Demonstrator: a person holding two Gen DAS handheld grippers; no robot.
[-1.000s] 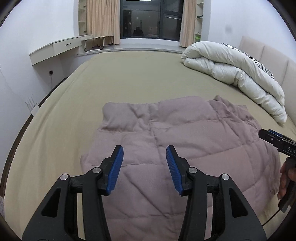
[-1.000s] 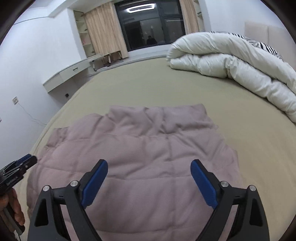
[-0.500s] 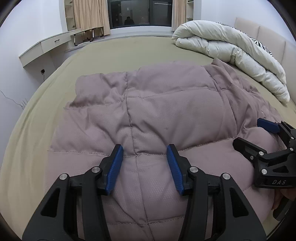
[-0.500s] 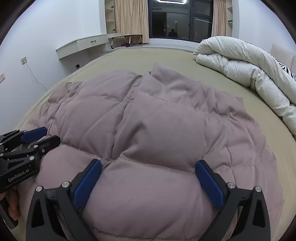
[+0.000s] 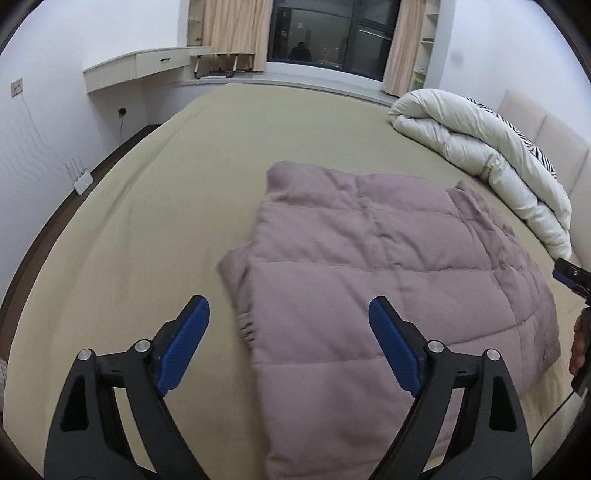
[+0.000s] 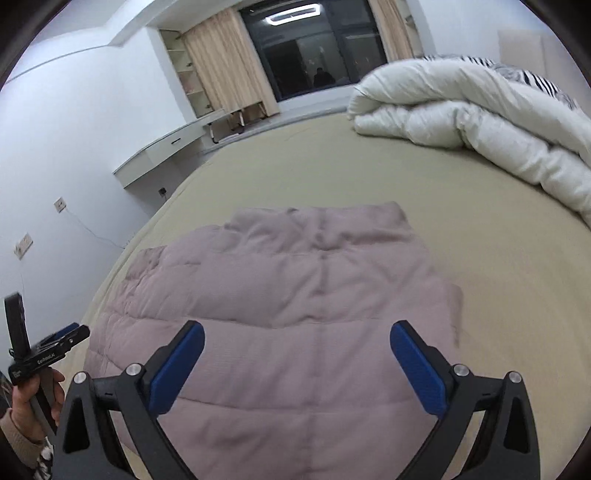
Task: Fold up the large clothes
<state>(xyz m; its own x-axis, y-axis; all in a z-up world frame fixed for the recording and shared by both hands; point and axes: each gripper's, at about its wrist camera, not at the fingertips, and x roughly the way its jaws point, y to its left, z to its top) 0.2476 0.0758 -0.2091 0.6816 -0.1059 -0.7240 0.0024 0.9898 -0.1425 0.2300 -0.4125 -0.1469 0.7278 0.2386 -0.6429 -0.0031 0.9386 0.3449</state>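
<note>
A mauve quilted down jacket (image 5: 384, 280) lies folded into a rough rectangle on the olive bed sheet (image 5: 155, 229). It also shows in the right wrist view (image 6: 295, 306). My left gripper (image 5: 288, 345) is open and empty, raised above the jacket's near left edge. My right gripper (image 6: 297, 363) is open and empty, raised above the jacket's near part. The right gripper shows at the right edge of the left wrist view (image 5: 572, 277). The left gripper shows at the lower left of the right wrist view (image 6: 48, 350).
A rolled white duvet (image 5: 480, 147) with a zebra-print side lies at the far right of the bed, by the padded headboard (image 5: 546, 133). A wall desk (image 5: 136, 68) and a dark window (image 5: 325, 33) stand beyond the bed. A white router (image 5: 81, 181) sits on the floor at left.
Both grippers have lifted back from pressing low on the jacket. The left jaws have opened much wider. The jacket now lies flatter on the bed.
</note>
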